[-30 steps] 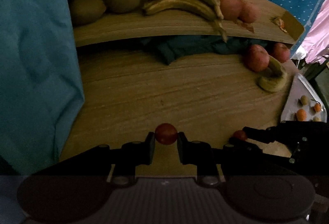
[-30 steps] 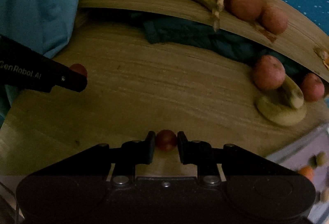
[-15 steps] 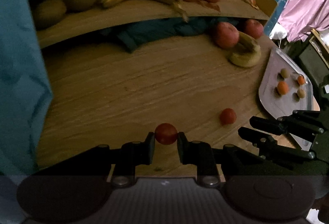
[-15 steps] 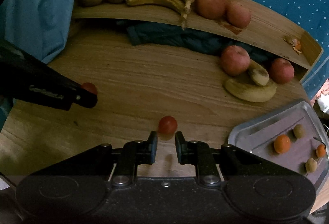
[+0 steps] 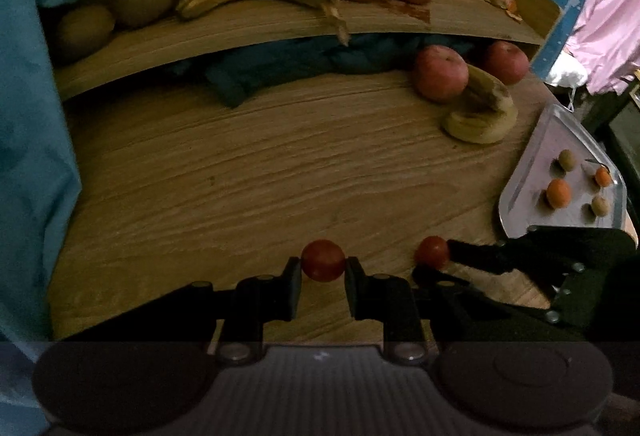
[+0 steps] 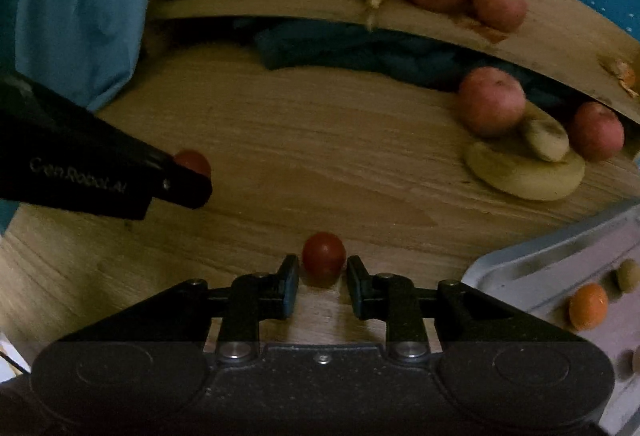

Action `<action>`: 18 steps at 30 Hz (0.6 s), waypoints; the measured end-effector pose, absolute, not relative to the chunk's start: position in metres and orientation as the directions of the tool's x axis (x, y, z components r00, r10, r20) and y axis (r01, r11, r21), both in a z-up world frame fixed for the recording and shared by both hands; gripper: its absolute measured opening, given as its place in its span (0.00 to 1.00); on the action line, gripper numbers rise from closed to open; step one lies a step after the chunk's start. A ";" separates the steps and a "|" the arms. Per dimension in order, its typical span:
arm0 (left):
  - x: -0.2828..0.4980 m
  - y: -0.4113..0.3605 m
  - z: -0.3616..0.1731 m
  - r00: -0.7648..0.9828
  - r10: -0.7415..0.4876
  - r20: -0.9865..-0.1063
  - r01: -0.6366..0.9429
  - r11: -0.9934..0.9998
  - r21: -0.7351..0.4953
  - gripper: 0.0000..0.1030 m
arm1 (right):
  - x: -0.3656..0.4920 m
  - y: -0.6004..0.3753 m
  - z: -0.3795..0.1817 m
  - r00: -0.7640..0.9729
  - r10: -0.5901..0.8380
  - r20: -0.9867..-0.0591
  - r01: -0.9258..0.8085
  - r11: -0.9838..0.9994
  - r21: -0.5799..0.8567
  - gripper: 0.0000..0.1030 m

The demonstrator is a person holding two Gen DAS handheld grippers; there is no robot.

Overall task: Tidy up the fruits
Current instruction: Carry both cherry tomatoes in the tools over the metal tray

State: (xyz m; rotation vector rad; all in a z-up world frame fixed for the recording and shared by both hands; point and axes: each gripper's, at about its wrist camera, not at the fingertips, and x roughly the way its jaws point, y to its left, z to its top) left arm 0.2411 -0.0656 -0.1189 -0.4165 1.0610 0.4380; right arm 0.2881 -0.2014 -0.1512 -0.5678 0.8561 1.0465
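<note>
My left gripper (image 5: 323, 270) is shut on a small red tomato (image 5: 323, 260), held just above the wooden table (image 5: 280, 164). A second red tomato (image 6: 323, 255) rests on the table between the fingertips of my right gripper (image 6: 323, 270), which is open with a thin gap on each side. In the left wrist view that tomato (image 5: 431, 252) shows at the tips of the right gripper (image 5: 438, 261). In the right wrist view the left gripper (image 6: 192, 180) comes in from the left, its tomato (image 6: 194, 161) peeking out behind the finger.
A metal tray (image 5: 520, 192) with several small fruits sits at the right table edge. Two red apples (image 5: 440, 78) and a curled banana (image 5: 480, 116) lie at the back right. A raised wooden shelf (image 5: 260, 32) carries bananas, apples and kiwis. Blue cloth (image 5: 32, 140) hangs on the left.
The right gripper let go of its tomato and drew back half a second ago; now its fingers flank it again on the table. The left gripper still grips its tomato.
</note>
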 end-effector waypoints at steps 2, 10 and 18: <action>0.242 -0.066 -0.120 0.412 0.148 -0.899 -0.548 0.829 -0.114 0.25 | 0.291 -0.202 -0.151 0.225 0.519 -0.825 -0.916 0.400 0.002 0.26; 0.245 -0.068 -0.119 0.388 0.184 -0.903 -0.603 0.792 -0.097 0.25 | 0.300 -0.194 -0.152 0.187 0.550 -0.814 -0.937 0.349 0.021 0.23; 0.255 -0.078 -0.119 0.383 0.192 -0.904 -0.612 0.785 -0.093 0.25 | 0.310 -0.213 -0.144 0.192 0.564 -0.803 -0.932 0.362 0.031 0.23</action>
